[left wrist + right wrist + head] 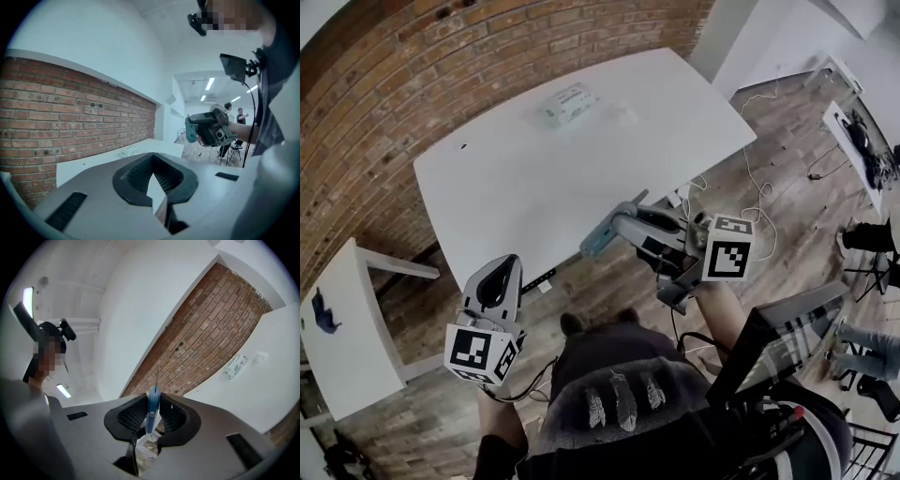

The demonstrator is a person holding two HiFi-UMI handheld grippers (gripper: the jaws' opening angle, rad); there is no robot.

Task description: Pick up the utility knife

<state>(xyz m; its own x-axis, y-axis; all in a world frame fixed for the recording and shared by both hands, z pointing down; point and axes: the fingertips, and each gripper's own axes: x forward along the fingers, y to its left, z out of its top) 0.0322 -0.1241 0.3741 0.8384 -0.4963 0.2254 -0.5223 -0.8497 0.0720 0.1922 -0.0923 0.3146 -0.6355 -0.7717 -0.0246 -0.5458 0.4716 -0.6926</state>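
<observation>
Nothing can be read: the pale packet point(567, 103) on the desk point(516, 187), well beyond the left tongs point(502, 272) and the right tongs point(619, 225), bears greenish print too small to make out, while the left cube point(480, 352) and the right cube point(727, 248) carry only black-and-white square markers.

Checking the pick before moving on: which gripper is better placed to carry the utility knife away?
Right. The right gripper is closed on the blue utility knife, clear of the white table; the left gripper is shut and empty.
</observation>
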